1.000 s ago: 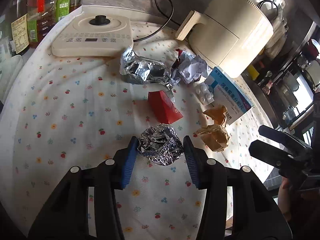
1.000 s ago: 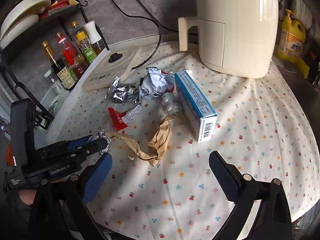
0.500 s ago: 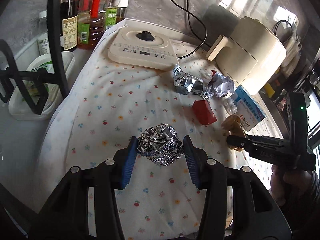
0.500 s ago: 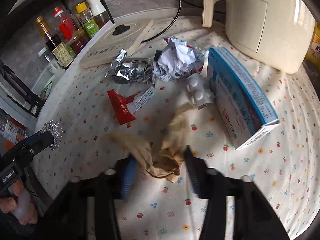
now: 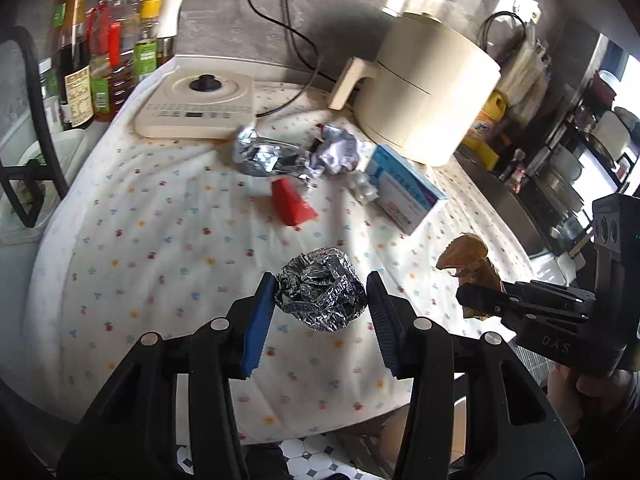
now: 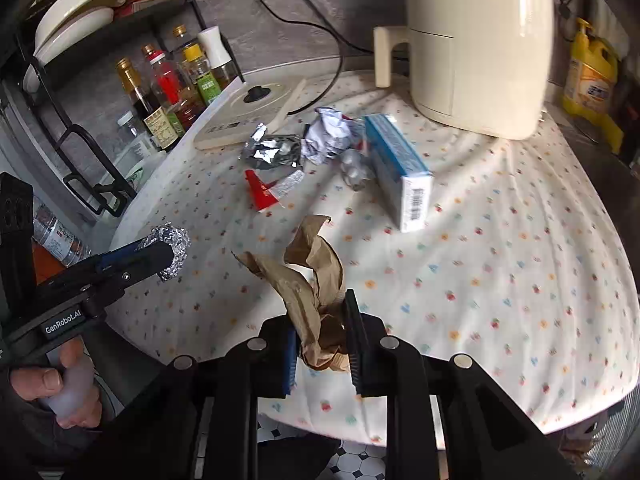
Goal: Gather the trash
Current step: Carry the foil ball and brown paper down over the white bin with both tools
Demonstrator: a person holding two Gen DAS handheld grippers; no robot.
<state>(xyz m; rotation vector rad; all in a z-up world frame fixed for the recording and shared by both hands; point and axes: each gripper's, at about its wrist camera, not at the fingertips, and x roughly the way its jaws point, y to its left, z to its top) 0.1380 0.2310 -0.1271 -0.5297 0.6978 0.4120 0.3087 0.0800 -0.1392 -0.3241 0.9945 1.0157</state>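
A: While both tools hang over the table with its flowered cloth, which big things frame the scene?

B: 1 cream air fryer at the back, then a flat cream cooker, then a blue and white medicine box. Between them lies loose trash: a flattened foil wrapper, a crumpled white paper, a red packet.

A: And the tools?

B: 2 grippers, each clamped on trash and lifted off the cloth. The left gripper pinches a crumpled foil ball between its blue pads. The right gripper has just been closing, and its jaws now squeeze the base of a twisted brown paper scrap.

A: How would these handle?

B: Likely very light. The foil should crush but keep its shape, so gripping across its middle suits it. The paper looks soft and floppy; its free end droops, so holding the bunched base seems safest.

A: What does 1 view add?

B: The right wrist view shows plates on a rack and the person's hand on the left tool. The left wrist view shows the foil ball whole.
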